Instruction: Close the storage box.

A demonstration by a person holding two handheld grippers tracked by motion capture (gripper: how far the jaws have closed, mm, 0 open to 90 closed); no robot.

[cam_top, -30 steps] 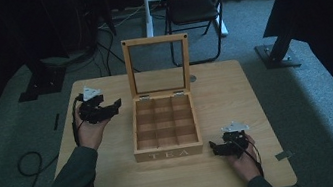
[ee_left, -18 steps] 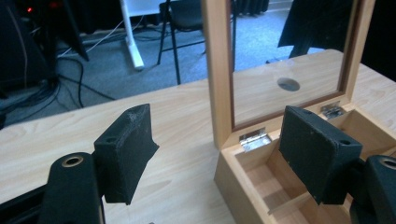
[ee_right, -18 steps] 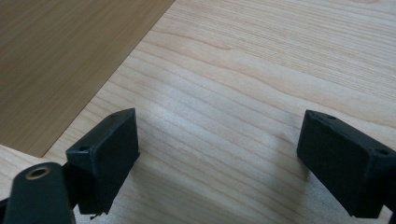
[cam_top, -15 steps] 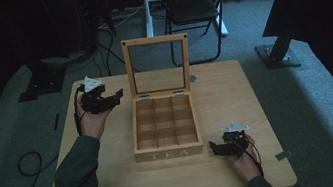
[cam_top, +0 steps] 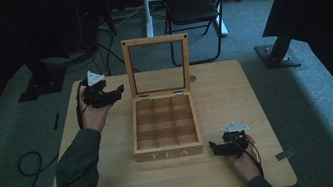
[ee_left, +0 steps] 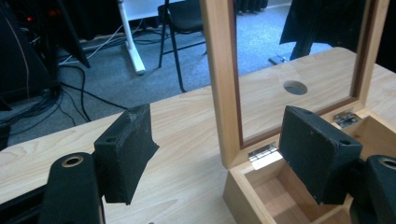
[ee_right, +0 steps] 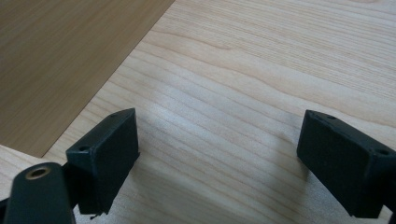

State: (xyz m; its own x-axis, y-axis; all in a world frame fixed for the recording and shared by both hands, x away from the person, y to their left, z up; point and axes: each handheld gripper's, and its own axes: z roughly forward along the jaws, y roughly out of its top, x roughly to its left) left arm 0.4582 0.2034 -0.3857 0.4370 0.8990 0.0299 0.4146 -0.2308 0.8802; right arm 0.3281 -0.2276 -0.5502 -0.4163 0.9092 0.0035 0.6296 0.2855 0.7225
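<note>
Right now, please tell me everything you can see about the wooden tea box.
The tea box is light wood with TEA lettered on its front wall. Its lid stands upright, a wooden frame around a clear pane, held by two metal hinges at the back. Inside, dividers form nine compartments, which look empty. It rests mid-table; nothing touches it.

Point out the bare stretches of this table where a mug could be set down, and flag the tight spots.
Widest free patch: right of the tea box, out to the table edge, beyond the right tool. The near strip before the box front is bare too. Tightest: the far left corner, where the left tool hovers beside the upright lid.
</note>
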